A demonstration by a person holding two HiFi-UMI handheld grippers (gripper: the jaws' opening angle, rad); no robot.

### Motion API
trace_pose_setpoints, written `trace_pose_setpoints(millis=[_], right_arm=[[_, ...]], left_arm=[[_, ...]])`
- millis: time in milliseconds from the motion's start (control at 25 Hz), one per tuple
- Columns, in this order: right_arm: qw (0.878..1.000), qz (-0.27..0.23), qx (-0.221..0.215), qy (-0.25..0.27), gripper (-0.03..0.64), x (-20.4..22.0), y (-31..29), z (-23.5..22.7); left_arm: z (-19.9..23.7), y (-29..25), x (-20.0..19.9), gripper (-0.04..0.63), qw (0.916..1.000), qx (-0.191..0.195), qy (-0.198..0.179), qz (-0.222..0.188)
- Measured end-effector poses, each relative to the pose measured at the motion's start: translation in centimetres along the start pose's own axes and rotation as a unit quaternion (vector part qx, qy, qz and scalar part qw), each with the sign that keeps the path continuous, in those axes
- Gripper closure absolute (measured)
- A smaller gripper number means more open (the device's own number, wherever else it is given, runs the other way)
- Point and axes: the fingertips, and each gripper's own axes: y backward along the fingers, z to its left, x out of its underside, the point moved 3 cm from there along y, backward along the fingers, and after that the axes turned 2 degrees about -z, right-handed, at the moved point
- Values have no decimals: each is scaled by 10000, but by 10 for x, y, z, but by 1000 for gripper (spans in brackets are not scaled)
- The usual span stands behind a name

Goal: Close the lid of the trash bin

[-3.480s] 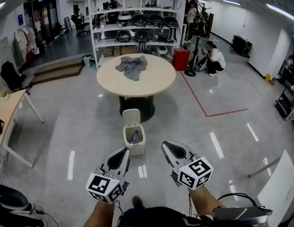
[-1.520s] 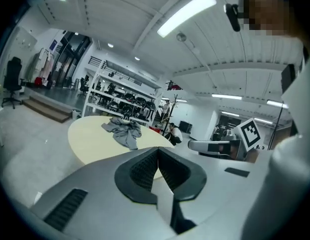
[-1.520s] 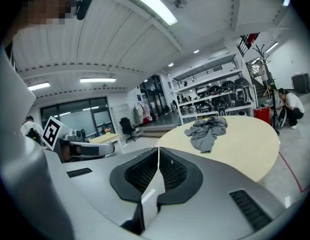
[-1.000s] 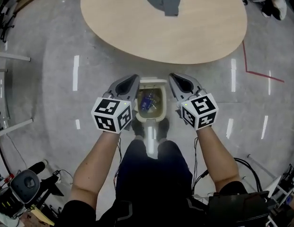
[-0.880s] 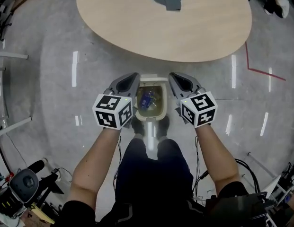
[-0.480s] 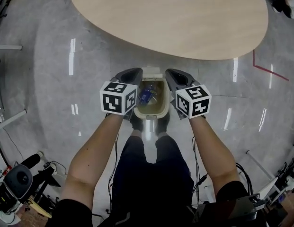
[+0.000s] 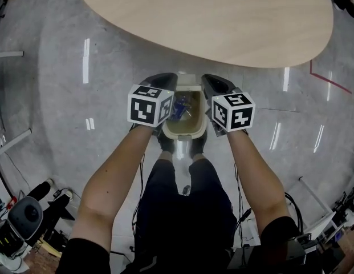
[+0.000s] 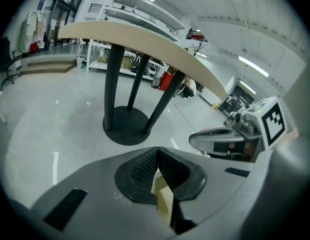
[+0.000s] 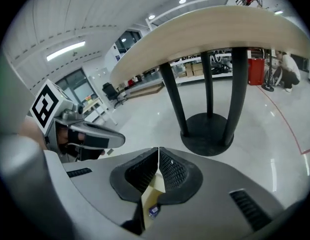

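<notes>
Since half a second ago both grippers have edged forward along the bin, and the near edge of the table [image 7: 222,21] has drawn closer to them in the head view. Now my left gripper [image 7: 163,80] lies along the left wall of the trash bin [image 7: 184,135] and my right gripper [image 7: 213,83] along its right wall. The bin sits between them, each gripper just beside it; I cannot tell whether either one touches it. Their tips reach level with the lid [image 7: 188,83], which stands upright at the bin's far end. The bin is therefore open, with a blue scrap [image 7: 179,106] showing inside. It stands on the floor [image 7: 62,96] just short of the table's near edge, and my shoes [image 7: 165,144] are at its near end.

In the left gripper view my left gripper [image 8: 157,150] is clenched, the jaw tips pressed together with nothing pinched between them. A cream sliver of the bin shows below, through the gap behind the tips. The right gripper view shows the same of my right gripper [image 9: 158,150]: tips together and empty, with the cream bin and the blue scrap beneath. Ahead of both stand the table's dark legs [image 8: 115,79] on their round base [image 8: 126,126].
</notes>
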Motion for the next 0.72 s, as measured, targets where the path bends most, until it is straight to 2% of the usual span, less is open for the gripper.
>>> trace_pose_setpoints(millis=[280,480,720], right_arm=[[9997,116,18,-208,606,23,14,2],[9982,515,25,-298,606,74,31,9],[9952,839,4,-495,606,144,43,17]], left_arm=[[-9,4,27,594,9996,90,260,114],[-26,17,77,595,9974,207,590,351],[-37,18,148,595,9920,244,926,822]])
